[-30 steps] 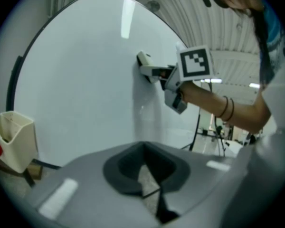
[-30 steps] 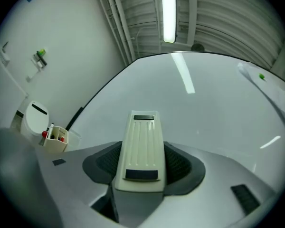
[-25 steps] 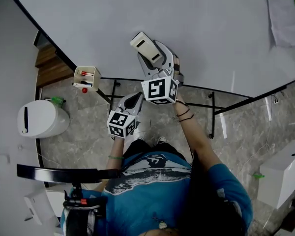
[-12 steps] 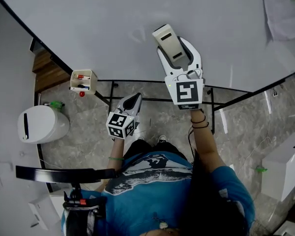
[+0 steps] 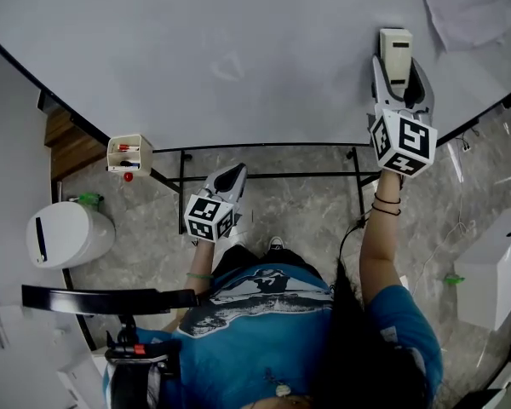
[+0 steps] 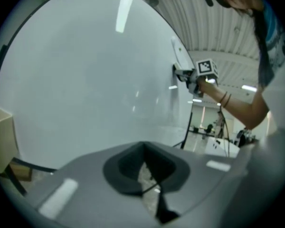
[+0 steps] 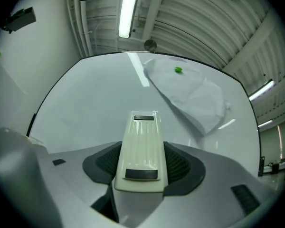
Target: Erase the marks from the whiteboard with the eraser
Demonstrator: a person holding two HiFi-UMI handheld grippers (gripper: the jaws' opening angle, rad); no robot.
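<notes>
Eraser (image 5: 396,54) slid right across whiteboard (image 5: 238,41); cream, ribbed

Grey marble-look tile floor (image 5: 307,211) under me, brown wood-plank strip (image 5: 68,147) at its left edge. White rounded container (image 5: 64,233) left, white box cabinet (image 5: 494,279) right. Overhead: ribbed grey ceiling (image 7: 204,27) w/ long fluorescent tube (image 7: 129,8), lit.

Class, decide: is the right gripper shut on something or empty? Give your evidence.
Shut on the eraser: both fingers of the right gripper press its sides.
</notes>
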